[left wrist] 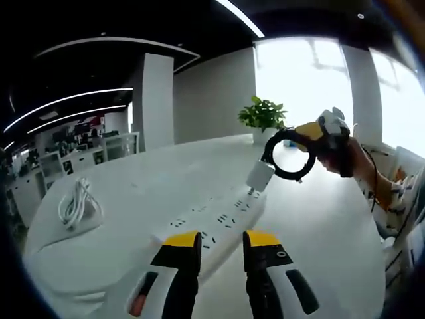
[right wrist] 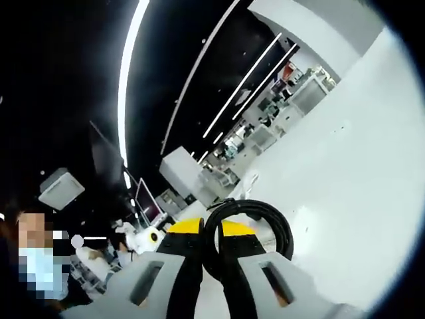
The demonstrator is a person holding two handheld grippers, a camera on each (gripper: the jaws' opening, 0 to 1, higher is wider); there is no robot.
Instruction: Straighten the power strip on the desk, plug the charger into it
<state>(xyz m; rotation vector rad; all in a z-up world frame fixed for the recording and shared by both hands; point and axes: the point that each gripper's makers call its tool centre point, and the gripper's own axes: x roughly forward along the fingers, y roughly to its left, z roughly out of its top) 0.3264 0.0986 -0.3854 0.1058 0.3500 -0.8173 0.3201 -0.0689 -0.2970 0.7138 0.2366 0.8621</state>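
A white power strip (left wrist: 222, 216) lies on the white desk (left wrist: 332, 226), running away from me toward the upper right. My left gripper (left wrist: 221, 244) stands open just over its near end, one yellow-tipped jaw on each side. The right gripper (left wrist: 313, 136) comes in from the right, held by a hand, shut on a coiled black cable (left wrist: 290, 154). From that coil a white charger (left wrist: 260, 176) hangs, its prongs right at the strip's far end. In the right gripper view, my right gripper (right wrist: 211, 242) clamps the black cable loop (right wrist: 279, 226); whether the prongs are in a socket I cannot tell.
A bundle of white cord (left wrist: 76, 203) rests on the desk's left side. A potted plant (left wrist: 262, 116) stands at the far edge by bright windows. A person's sleeve (left wrist: 392, 193) is at the right. Office desks (left wrist: 73, 159) sit beyond on the left.
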